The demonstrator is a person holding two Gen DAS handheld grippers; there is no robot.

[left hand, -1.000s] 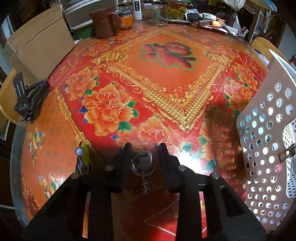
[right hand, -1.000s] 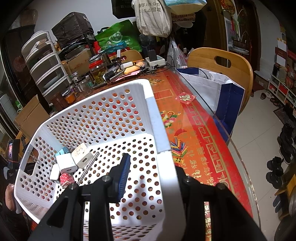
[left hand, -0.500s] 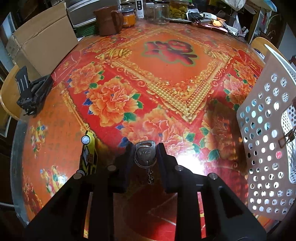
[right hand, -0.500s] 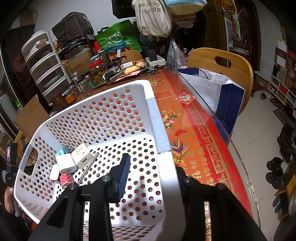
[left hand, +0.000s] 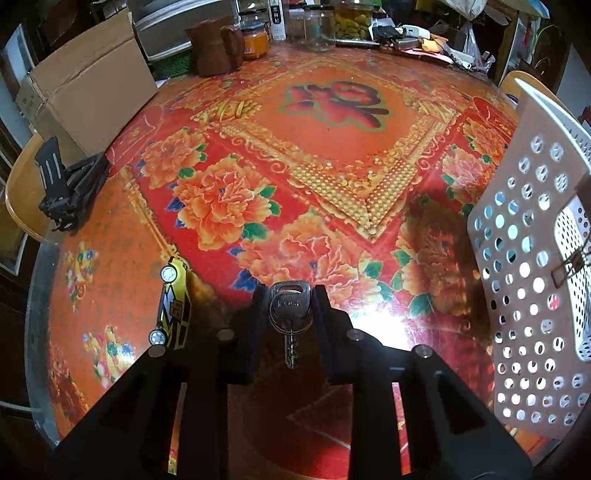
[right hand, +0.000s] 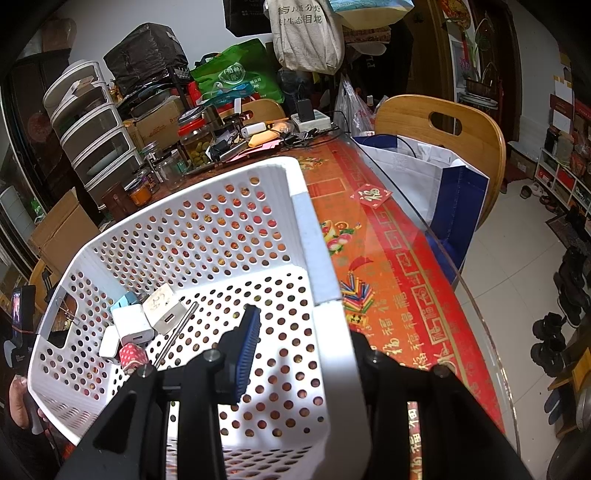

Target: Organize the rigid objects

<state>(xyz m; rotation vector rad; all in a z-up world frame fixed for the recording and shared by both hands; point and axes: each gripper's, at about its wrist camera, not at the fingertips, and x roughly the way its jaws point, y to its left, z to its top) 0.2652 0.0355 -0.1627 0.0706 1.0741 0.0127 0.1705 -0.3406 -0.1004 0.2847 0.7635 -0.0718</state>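
My left gripper (left hand: 289,301) is shut on a silver key (left hand: 290,308) on a ring and holds it above the red flowered table (left hand: 332,155); the key blade hangs down between the fingers. A yellow toy car (left hand: 173,308) lies on the table just left of it. The white perforated basket (left hand: 524,266) stands at the right. In the right wrist view my right gripper (right hand: 295,328) is closed on the basket's right wall (right hand: 332,332), one finger inside and one outside. Inside the basket lie white chargers (right hand: 133,325), a metal rod (right hand: 175,334) and a red dotted piece (right hand: 133,355).
A black clip stand (left hand: 68,188) and a cardboard box (left hand: 88,92) sit at the table's left edge. A brown jug (left hand: 216,46) and jars (left hand: 317,26) stand at the far edge. A wooden chair (right hand: 443,136) with a white bag (right hand: 417,177) is beside the table's right.
My left gripper closed on the key and lifted it off the table, moving forward. The toy car came more into view at the left. The right gripper and basket stayed still.
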